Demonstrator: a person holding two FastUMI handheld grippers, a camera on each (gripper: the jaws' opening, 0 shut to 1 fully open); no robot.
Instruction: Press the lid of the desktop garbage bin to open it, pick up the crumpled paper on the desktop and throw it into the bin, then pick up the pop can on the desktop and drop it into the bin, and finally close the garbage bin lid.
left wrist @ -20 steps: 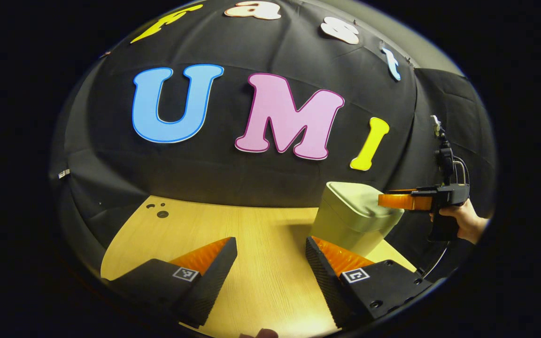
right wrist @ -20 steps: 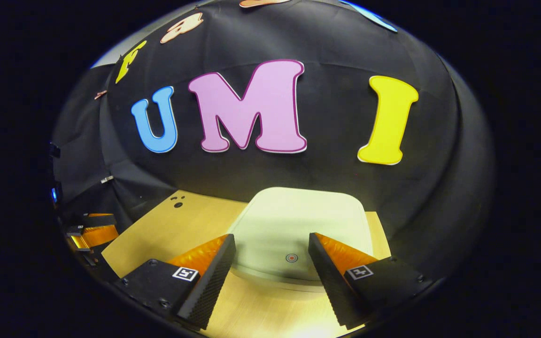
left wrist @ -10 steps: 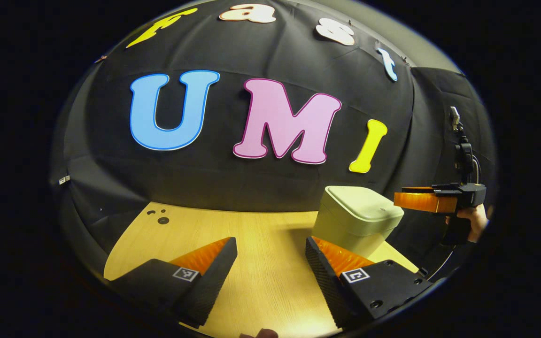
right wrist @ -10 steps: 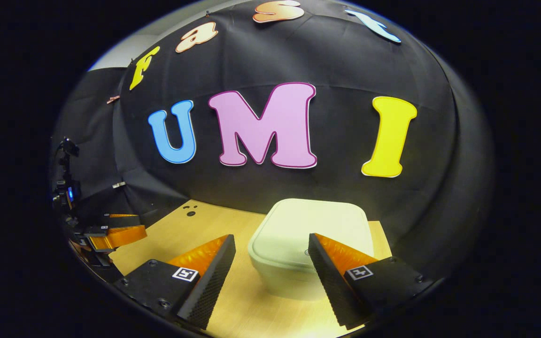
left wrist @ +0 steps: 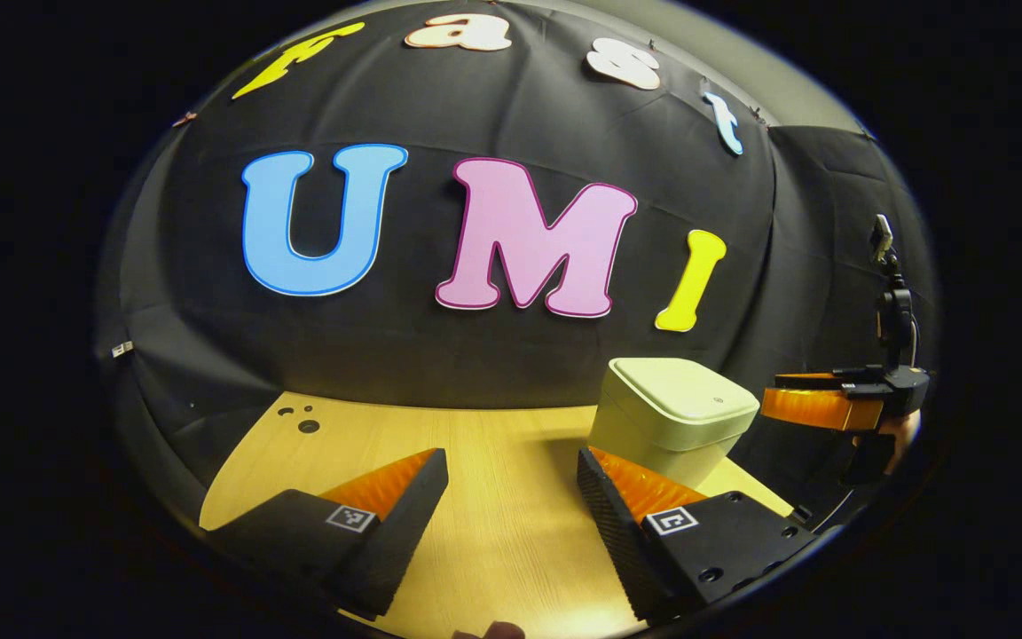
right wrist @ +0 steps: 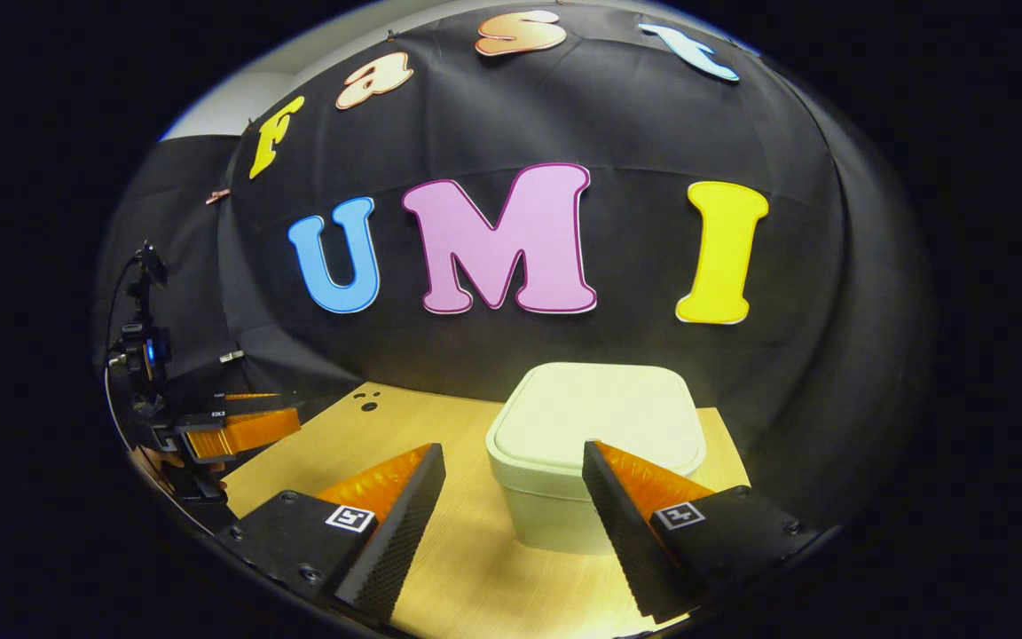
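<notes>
The pale green garbage bin [left wrist: 666, 417] stands at the table's far right with its lid [right wrist: 595, 415] down flat. My left gripper [left wrist: 511, 470] hovers open over the wooden table [left wrist: 493, 461], to the left of the bin and nearer than it, with nothing between its fingers. My right gripper [right wrist: 511, 466] is open too, held back from the bin, which sits just beyond its fingertips. The right gripper [left wrist: 817, 404] also appears at the right edge of the left gripper view, beside the bin, held by a hand [left wrist: 901, 430].
The left gripper [right wrist: 236, 426] appears at the left edge of the right gripper view. Small dark holes [left wrist: 302, 419] mark the table's far left corner. Black cloth closes in the table at the back and on both sides.
My right gripper has drawn back and away from the bin's lid, so the bin looks smaller and farther off. The lid lies closed. My left gripper has barely moved.
</notes>
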